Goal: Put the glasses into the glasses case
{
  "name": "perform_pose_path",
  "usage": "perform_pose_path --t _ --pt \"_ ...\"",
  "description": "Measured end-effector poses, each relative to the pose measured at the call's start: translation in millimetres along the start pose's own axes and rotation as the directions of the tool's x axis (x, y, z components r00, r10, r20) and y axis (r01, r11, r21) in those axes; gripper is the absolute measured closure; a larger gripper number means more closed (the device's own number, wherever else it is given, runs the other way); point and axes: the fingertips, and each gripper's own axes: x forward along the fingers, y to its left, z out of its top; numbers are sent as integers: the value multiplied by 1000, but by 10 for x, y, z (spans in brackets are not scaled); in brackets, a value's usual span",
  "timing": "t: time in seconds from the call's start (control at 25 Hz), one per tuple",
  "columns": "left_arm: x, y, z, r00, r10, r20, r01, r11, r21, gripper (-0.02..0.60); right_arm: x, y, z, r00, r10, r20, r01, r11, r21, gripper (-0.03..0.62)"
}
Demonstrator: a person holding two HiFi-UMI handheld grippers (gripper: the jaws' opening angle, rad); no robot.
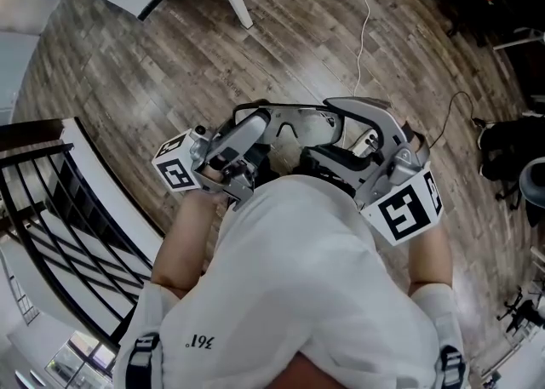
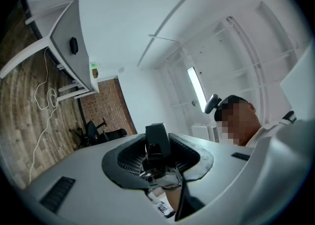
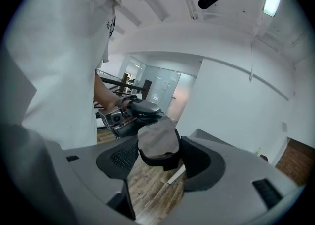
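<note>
Plainly, the glasses are in mid-air, carried between the two tools in front of the person's chest and well above the wooden floor. They have a black frame and clear, wraparound lenses.

The left hand-held gripper has its jaws closed on a narrow black part of the frame, seemingly a temple arm, which stands upright between the pads. The right hand-held gripper is closed on the other side of the glasses, with one lens and its dark lower rim sitting between the pads. Its jaws stand fairly wide because the lens fills the gap.

No glasses case shows in any view, so I cannot say where it lies.

By my judgement the glasses are light and stiff in the frame, but loose at the hinges. A temple arm can therefore swing or fold under a grip and makes a poor handle on its own. The lenses look smooth and slippery, and they would scratch or pop out under hard pressure. The safer holds are the frame's rim or bridge, with gentle squeeze only, and both sides supported until the glasses rest in the case.
</note>
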Motion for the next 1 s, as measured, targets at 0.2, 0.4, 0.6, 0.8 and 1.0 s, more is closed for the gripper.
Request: perform_pose_path --t 0.2,0.4,0.6,0.8,1.0 --pt "101 45 -40 997 71 -37 -65 987 147 430 -77 -44 -79 1000 -2 24 1 1000 28 316" --pt "200 60 -72 989 140 -47 -120 946 301 419 -130 -80 -195 1000 1 28 -2 999 50 316" --pt "299 62 -83 986 165 -34 -143 925 352 414 -191 -137 -252 999 2 42 -5 997 77 318" --pt "324 85 -50 989 140 41 -146 947 286 414 -256 -158 -299 998 12 61 -17 995 94 318" --pt "293 66 -59 986 139 87 -158 950 270 414 -273 -130 -334 997 25 78 -32 995 95 318"
